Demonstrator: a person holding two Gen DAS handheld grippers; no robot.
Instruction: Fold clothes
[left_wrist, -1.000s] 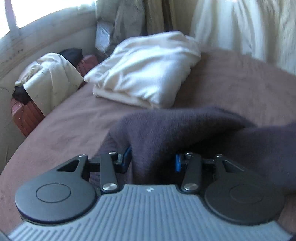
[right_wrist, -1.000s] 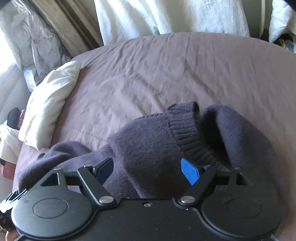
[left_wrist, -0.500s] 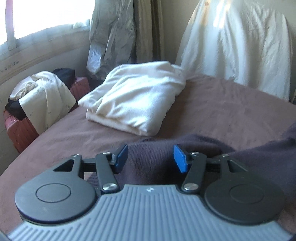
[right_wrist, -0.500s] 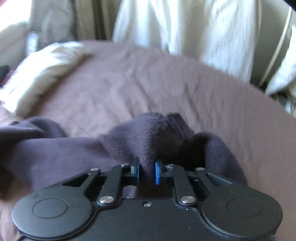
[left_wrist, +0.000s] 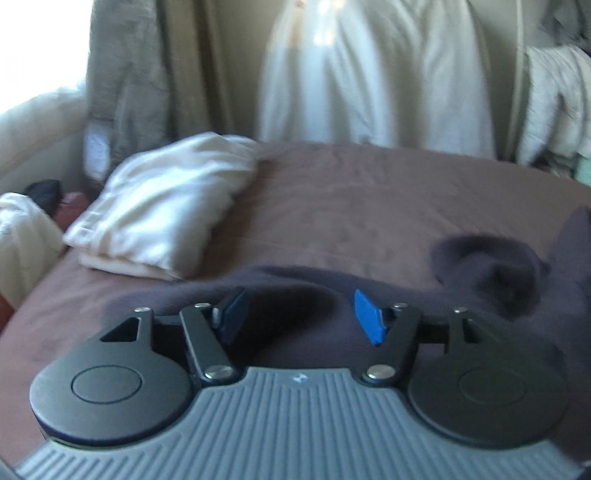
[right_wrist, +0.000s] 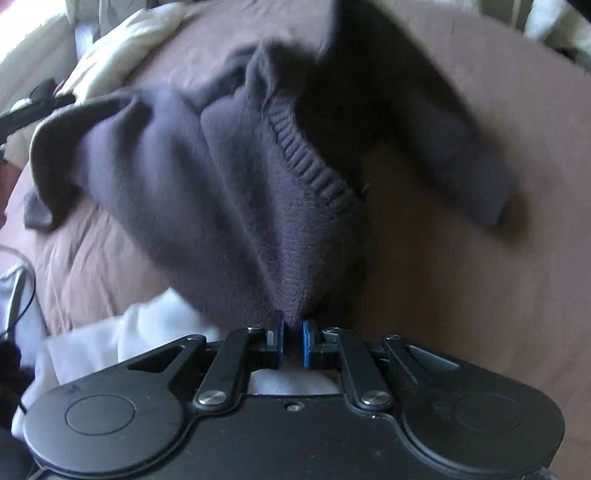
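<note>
Dark purple-grey sweater (right_wrist: 229, 177) of soft, fuzzy knit, ribbed band (right_wrist: 310, 162) along one edge, pinched between the blue pads of the right gripper (right_wrist: 293, 343); jaws nearly together with a narrow fold of fabric clamped between them. Cloth pulled taut into a cone toward the pinch, fanning out into loose rounded folds farther away; one sleeve (right_wrist: 454, 140) trailing to the right over the brown bedspread (right_wrist: 461, 277), tubular, cuff end down on the cover. Bedspread matte, lightly creased, suede-like in look. White cloth (right_wrist: 122, 343) bunched just below and left of the clamped fold, texture blurred. Left gripper (left_wrist: 300, 315) spread wide, blue pads well apart, nothing between them; same sweater (left_wrist: 317, 332) lying low and slack under and ahead of the fingers, a raised hump with a dark hollow (left_wrist: 491, 273) to the right. Folded cream garment (left_wrist: 162, 206) on the bedspread (left_wrist: 351, 206) at far left, smooth, slightly glossy, stacked in flat layers, well apart from the sweater. White draped fabric (left_wrist: 373, 77) hanging behind the bed, long vertical folds; grey-beige curtain (left_wrist: 147, 74) beside it at the window. Small pale mark on the ribbed grey body of the left gripper, too small to read. Both views motion-blurred.
</note>
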